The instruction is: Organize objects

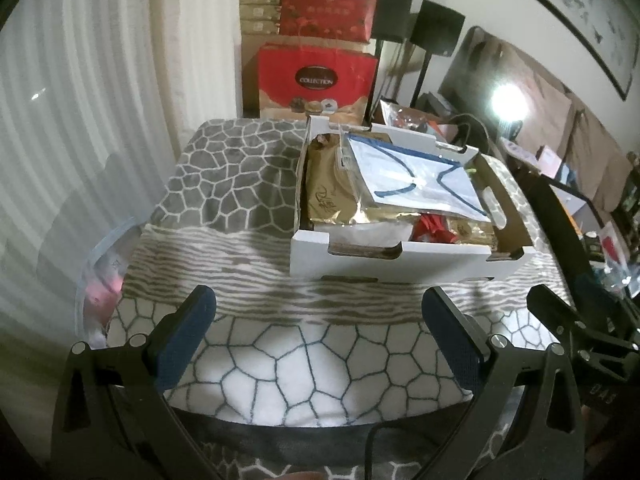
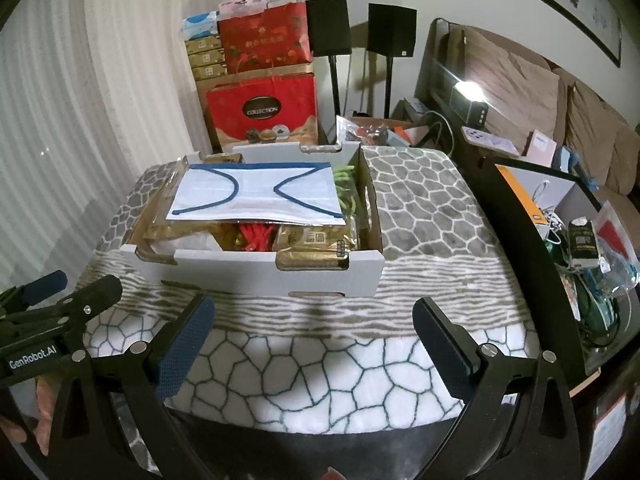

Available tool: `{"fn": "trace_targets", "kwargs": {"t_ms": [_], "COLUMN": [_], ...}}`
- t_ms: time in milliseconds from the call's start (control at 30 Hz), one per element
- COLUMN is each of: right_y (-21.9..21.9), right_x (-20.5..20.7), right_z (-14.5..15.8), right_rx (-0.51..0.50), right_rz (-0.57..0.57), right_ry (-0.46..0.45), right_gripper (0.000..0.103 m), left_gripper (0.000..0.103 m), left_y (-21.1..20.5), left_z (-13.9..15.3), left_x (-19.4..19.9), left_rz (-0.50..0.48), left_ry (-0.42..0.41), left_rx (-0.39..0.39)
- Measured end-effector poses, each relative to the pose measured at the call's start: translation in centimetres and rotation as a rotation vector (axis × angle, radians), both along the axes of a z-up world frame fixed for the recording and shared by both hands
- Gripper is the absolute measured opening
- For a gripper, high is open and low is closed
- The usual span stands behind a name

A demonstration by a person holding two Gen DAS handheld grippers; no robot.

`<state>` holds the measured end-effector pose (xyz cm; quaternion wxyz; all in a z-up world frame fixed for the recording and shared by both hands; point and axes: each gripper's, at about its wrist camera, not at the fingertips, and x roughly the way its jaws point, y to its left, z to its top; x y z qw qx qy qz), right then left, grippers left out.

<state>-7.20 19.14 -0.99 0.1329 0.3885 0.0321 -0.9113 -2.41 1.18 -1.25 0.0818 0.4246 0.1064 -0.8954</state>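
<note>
Nearest the cameras, both grippers hang over the near edge of the blanket [image 2: 320, 368], each with its fingers spread wide and nothing between them. The left gripper [image 1: 320, 340] and the right gripper [image 2: 312, 340] sit side by side, well short of the box [image 2: 256, 272].

The box stands on the patterned blanket, towards its far half, left of middle in the right wrist view. It already looks full: a bagged face mask [image 2: 256, 196] lies flat on top, gold packets [image 1: 332, 196] are stacked under it, a red bundle [image 2: 256, 236] shows at the front, and something green [image 2: 346, 188] is tucked against the right wall. One gold packet [image 2: 312, 258] pokes through the front cut-out.

The blanket around the box carries no loose items that I can see, so the gathering seems largely done. What may remain is tidying inside the box, or bringing in things from the clutter on the side table [image 2: 592, 264] to the right; which of these is meant I cannot tell. A clear bag [image 1: 100, 280] sits at the blanket's left edge, its contents blurred.
</note>
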Motion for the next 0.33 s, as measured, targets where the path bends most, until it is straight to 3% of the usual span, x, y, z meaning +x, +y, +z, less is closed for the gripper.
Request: {"fn": "trace_targets", "kwargs": {"t_ms": [333], "right_y": [0.01], "right_x": [0.16], "right_z": [0.01], "right_rx": [0.010], "right_rz": [-0.003], "right_ry": [-0.003], "right_gripper": [0.100], "left_gripper": [0.103], "left_y": [0.22], "left_z": [0.28], "left_x": [0.05], "left_rz": [-0.001], "left_ry": [0.010], "left_rx": [-0.020]}}
